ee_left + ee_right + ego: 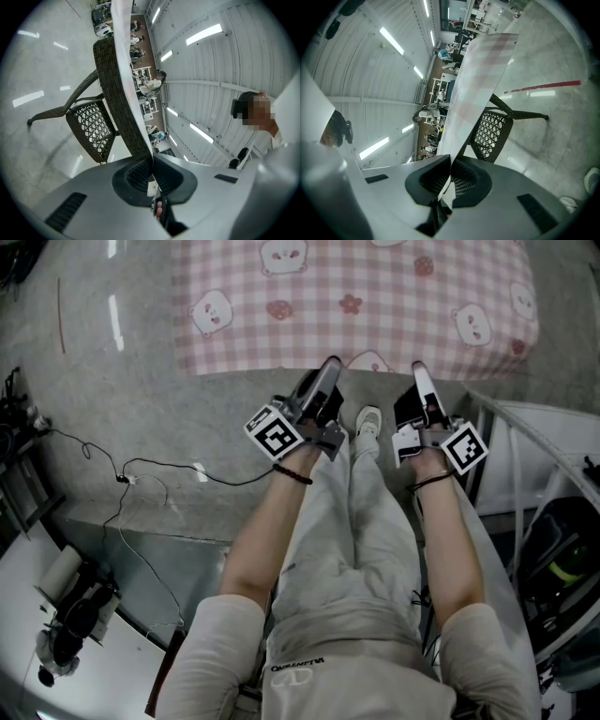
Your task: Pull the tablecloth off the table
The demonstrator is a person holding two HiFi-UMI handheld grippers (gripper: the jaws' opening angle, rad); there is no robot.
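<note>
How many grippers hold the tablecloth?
2. The left gripper pinches the tablecloth at its near edge, about the middle; the right gripper pinches the same edge further right. Neither is hidden.

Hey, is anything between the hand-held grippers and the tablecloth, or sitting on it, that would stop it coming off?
Nothing visible. The left hand-held gripper and right hand-held gripper are both shut on the near edge of the tablecloth, and the stretch in view carries nothing.

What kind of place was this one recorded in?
Probably a large workshop or lab hall, not a home: a white ribbed arched ceiling with strip lights, a polished grey concrete floor, and rows of cluttered workbenches with people far behind.
</note>
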